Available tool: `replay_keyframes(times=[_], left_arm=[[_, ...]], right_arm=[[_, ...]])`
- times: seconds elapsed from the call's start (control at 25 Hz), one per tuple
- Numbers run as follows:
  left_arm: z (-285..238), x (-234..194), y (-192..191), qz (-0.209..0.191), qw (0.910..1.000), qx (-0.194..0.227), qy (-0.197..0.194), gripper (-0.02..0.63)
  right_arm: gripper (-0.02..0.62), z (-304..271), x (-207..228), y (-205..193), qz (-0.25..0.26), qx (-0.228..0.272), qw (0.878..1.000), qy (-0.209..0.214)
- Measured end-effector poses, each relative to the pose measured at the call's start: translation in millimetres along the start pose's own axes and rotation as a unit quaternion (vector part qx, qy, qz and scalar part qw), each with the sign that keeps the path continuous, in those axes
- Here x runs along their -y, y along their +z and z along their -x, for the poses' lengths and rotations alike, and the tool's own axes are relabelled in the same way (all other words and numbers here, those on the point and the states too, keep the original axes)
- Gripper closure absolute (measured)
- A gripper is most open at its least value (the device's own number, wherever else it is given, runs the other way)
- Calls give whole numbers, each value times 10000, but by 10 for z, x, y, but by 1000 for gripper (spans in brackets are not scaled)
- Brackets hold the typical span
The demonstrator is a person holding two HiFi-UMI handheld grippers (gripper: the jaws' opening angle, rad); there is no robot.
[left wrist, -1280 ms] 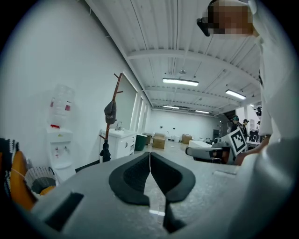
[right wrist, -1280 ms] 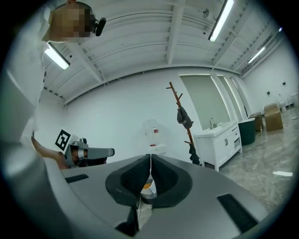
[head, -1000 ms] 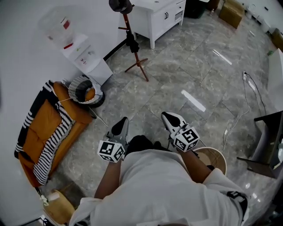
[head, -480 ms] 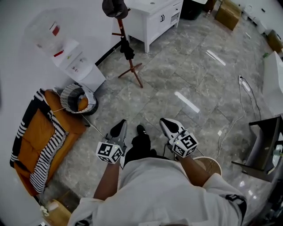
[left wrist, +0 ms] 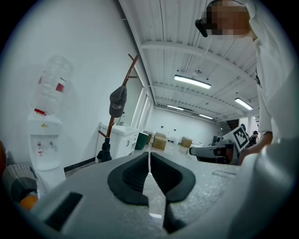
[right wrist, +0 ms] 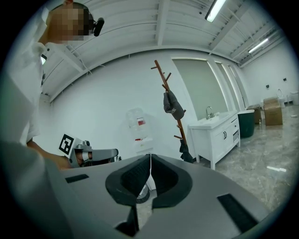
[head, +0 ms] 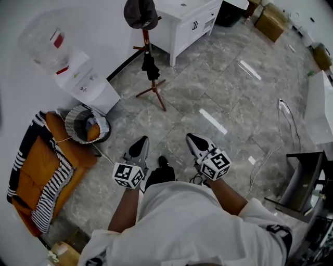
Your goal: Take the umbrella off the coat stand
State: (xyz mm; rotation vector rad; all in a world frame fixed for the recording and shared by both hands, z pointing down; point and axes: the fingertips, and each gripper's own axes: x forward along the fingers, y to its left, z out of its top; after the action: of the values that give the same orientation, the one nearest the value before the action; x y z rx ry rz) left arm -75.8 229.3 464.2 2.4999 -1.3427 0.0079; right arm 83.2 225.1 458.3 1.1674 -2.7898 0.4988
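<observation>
In the head view, the left gripper (head: 141,143) and the right gripper (head: 193,139) are held out side by side above the grey tiled floor (head: 229,88). Both aim toward the coat stand (head: 147,44) by the white wall. The umbrella (head: 151,66) — dark and folded — hangs partway down the stand's pole, below a cap (head: 140,12) on top. It is well apart from both pairs of jaws. A water dispenser (head: 78,78) stands to the left of the stand and a white cabinet (head: 184,21) to its right.

In the left gripper view, the jaws are clenched, their pads meeting with nothing between them. The umbrella hangs low on the stand, off to the left of the jaw line and far beyond the tips. The right gripper shows at the right edge.

In the right gripper view, the jaws are likewise pressed together and empty. The stand rises just right of the jaw line, and the umbrella hangs low beside the cabinet — well out of reach.
</observation>
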Motion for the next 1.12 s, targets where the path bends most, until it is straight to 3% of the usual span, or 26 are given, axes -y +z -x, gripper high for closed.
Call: replay_keyframes(times=[0.24,0.56,0.88,1.12], left_arm=[[-482,-448,130,14,9999,-29,-128,588],[-1103,-675,226,-26,9996,-23,-288,586],[-1768,-963,320,3,10000,-67,46,586],[-2322,-1174,533,58,9994,15,345,586]], right_arm=[[580,-581,263,251,58,66,10000,-31],[580,-1045,664,459,141,143,9998,43],[580,-1534,1335,596,100,124,9993,341],[580,-2045,1764,1044,281,236,9963,777]])
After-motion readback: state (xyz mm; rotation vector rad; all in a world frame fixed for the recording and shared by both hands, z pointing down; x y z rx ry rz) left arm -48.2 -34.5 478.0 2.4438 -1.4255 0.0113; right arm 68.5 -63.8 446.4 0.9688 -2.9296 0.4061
